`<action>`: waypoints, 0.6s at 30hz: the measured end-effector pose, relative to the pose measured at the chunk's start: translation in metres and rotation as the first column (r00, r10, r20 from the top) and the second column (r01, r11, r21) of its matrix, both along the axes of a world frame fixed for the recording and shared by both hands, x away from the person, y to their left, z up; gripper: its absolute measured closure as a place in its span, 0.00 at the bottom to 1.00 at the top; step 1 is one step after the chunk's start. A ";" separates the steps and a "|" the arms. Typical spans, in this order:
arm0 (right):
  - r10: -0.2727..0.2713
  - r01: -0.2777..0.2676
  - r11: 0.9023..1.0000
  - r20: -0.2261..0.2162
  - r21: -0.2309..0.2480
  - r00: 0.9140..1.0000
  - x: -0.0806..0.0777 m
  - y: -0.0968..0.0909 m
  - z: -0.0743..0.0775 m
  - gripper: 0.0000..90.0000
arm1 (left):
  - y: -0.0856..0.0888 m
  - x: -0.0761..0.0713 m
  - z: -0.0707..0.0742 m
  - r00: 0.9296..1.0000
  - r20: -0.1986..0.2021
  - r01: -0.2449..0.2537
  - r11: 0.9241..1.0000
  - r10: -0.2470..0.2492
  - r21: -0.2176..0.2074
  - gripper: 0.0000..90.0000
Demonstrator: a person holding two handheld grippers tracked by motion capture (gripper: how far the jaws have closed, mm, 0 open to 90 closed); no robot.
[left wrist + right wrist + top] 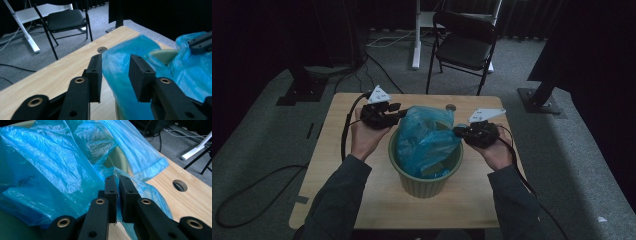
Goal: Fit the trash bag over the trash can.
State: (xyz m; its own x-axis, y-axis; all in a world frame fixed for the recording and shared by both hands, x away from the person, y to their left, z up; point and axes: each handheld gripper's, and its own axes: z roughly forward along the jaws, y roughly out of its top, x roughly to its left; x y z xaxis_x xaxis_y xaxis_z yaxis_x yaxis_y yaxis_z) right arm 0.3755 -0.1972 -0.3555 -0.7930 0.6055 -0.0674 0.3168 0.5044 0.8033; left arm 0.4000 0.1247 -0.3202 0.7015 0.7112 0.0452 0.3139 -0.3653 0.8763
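The blue plastic bag (424, 140) sat inside the green ribbed bin (424, 182), which stood near the middle of the wooden table (337, 165). The bag's upper part rose above the bin rim and bulged toward the far side; its lower part lay crumpled within the bin (bin contents under the film could not be told).

The right gripper (460, 132) was at the bag's right edge. In the right gripper view, its 2 jaws stood narrow, almost together, with a fold of blue film pinched between the pads (110, 187).

The left gripper (401, 111) was at the bag's upper left edge. In the left gripper view, its 2 jaws stood moderately apart, with blue film (117, 75) lying between them; the pads (96, 72) did not press on it.

Each gripper was held in 1 hand, the forearms in dark sleeves (337, 200) entering from the near edge. A round cable hole (451, 107) lay in the tabletop just beyond the bag.

Beyond the table stood a black folding chair (464, 47) on grey carpet (272, 130), beside a white desk leg (416, 35).
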 end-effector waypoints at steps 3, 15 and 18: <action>0.002 -0.002 1.000 0.001 -0.003 1.000 0.000 0.001 0.000 0.95 | -0.009 0.004 0.003 1.000 0.002 0.005 1.000 -0.005 0.007 0.65; 0.018 -0.017 0.999 0.021 -0.039 1.000 -0.006 0.005 -0.001 0.96 | -0.044 0.024 -0.010 0.996 -0.094 0.017 0.988 -0.002 0.156 0.60; 0.016 -0.014 0.999 0.034 -0.050 0.999 -0.008 0.005 0.000 0.96 | -0.046 0.024 -0.015 0.995 -0.101 0.013 0.983 0.005 0.181 0.83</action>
State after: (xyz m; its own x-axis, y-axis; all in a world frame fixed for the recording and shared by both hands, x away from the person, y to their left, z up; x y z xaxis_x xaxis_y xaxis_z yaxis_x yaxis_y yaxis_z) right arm 0.3673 -0.1923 -0.3554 -0.7987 0.5887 -0.1246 0.2817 0.5488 0.7871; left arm 0.4238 0.0791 -0.3357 0.7118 0.6948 0.1026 0.3953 -0.5170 0.7593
